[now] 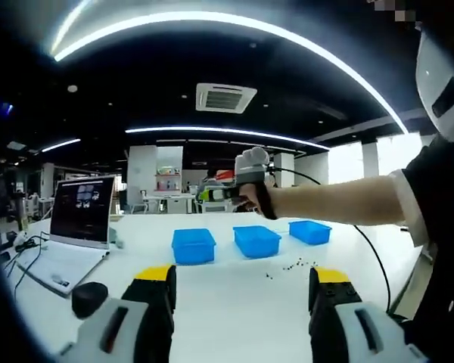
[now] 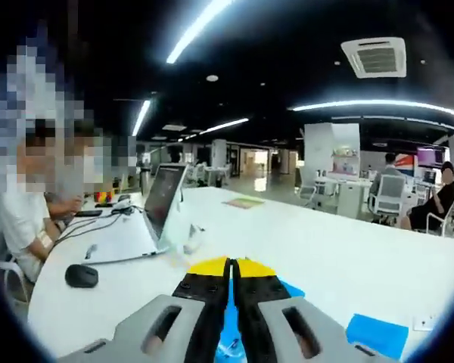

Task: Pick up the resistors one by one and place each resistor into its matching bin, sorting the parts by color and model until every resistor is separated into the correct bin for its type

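Table (image 1: 227, 302) surface, white, is seen to carry an open laptop (image 1: 79, 215), three blue bins (image 1: 256, 240) in a row, and small dark resistors (image 1: 291, 266) scattered just in front of the bins. The left gripper (image 1: 242, 302) is held low with jaws wide apart, gripping nothing. The right gripper (image 2: 231, 291), raised above the bins on an outstretched forearm, is closed, jaws together. No legible writing is noted.

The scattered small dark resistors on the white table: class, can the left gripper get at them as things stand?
Probably yes: the left gripper is open, and bare white table lies between it and the small dark resistors.
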`<move>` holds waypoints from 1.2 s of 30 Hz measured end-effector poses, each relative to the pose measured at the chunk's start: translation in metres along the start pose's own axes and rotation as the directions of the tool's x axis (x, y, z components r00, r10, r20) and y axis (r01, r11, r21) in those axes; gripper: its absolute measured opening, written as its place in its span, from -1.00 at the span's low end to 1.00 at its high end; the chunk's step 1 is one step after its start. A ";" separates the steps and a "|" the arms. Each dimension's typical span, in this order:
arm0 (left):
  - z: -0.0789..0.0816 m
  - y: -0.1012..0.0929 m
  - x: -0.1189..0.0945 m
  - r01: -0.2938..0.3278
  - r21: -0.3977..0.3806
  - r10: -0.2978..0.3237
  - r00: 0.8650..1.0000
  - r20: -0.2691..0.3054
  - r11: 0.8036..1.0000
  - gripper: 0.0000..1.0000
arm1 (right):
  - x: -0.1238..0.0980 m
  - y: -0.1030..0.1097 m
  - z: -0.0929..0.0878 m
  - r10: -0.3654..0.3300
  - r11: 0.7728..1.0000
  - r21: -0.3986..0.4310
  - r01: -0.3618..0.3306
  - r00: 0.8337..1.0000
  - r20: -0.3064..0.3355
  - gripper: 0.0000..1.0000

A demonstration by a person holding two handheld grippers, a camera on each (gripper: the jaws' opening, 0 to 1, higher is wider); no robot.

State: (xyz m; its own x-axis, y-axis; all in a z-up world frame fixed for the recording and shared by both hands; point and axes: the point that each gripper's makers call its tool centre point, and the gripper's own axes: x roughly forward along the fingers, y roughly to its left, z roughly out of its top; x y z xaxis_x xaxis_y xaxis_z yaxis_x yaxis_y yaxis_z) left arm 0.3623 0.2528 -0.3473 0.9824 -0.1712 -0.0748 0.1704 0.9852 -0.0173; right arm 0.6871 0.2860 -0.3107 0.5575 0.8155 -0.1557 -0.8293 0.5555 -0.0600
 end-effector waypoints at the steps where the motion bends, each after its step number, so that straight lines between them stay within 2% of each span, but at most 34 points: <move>1: 0.000 0.000 0.000 0.000 0.000 0.000 1.000 0.000 1.000 0.44 | 0.004 0.000 -0.003 0.001 1.000 -0.016 -0.001 1.000 -0.012 -0.90; 6: 0.001 -0.001 -0.001 0.003 -0.004 -0.003 1.000 0.003 1.000 0.44 | 0.009 -0.003 -0.010 -0.016 0.999 -0.050 0.014 0.999 -0.038 -0.86; 9: 0.002 -0.002 -0.001 0.005 -0.003 -0.005 1.000 0.005 1.000 0.44 | 0.005 -0.002 -0.008 -0.007 0.998 -0.070 0.006 1.000 -0.017 -0.56; 13: 0.004 -0.005 0.001 0.020 -0.009 -0.020 1.000 0.008 1.000 0.44 | -0.009 -0.003 -0.006 0.020 0.995 -0.101 -0.020 1.000 -0.007 -0.49; 17: 0.005 -0.011 0.006 0.051 -0.010 -0.051 0.999 0.012 0.999 0.44 | -0.031 -0.016 -0.002 0.024 0.996 -0.087 -0.023 1.000 0.009 -0.40; 22: 0.004 -0.020 0.014 0.114 -0.035 -0.113 0.993 0.015 0.993 0.44 | -0.078 -0.028 0.000 0.018 0.999 -0.042 -0.017 0.999 0.046 -0.37; 26: 0.004 -0.030 0.021 0.166 -0.017 -0.166 0.986 0.011 0.986 0.44 | -0.133 -0.029 -0.003 0.013 1.000 -0.016 -0.012 0.997 0.081 -0.36; 29: 0.003 -0.036 0.025 0.201 -0.019 -0.200 0.980 0.015 0.980 0.44 | -0.188 -0.024 -0.015 0.006 1.000 0.000 -0.006 0.995 0.101 -0.35; 33: -0.001 -0.042 0.030 0.238 -0.019 -0.238 0.971 0.005 0.971 0.44 | -0.254 -0.020 -0.032 -0.038 0.999 0.008 0.037 0.992 0.124 -0.34; 36: -0.003 -0.051 0.031 0.289 0.004 -0.289 0.957 -0.005 0.957 0.44 | -0.295 -0.014 -0.050 -0.060 0.998 0.014 0.059 0.991 0.119 -0.34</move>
State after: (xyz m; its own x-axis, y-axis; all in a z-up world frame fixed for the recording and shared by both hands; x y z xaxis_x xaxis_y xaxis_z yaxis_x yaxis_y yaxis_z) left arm 0.3837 0.1972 -0.3515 0.8909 -0.4485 -0.0719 0.4472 0.8938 -0.0341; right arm 0.5322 0.0298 -0.3134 0.6066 0.7944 -0.0331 -0.7947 0.6045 -0.0555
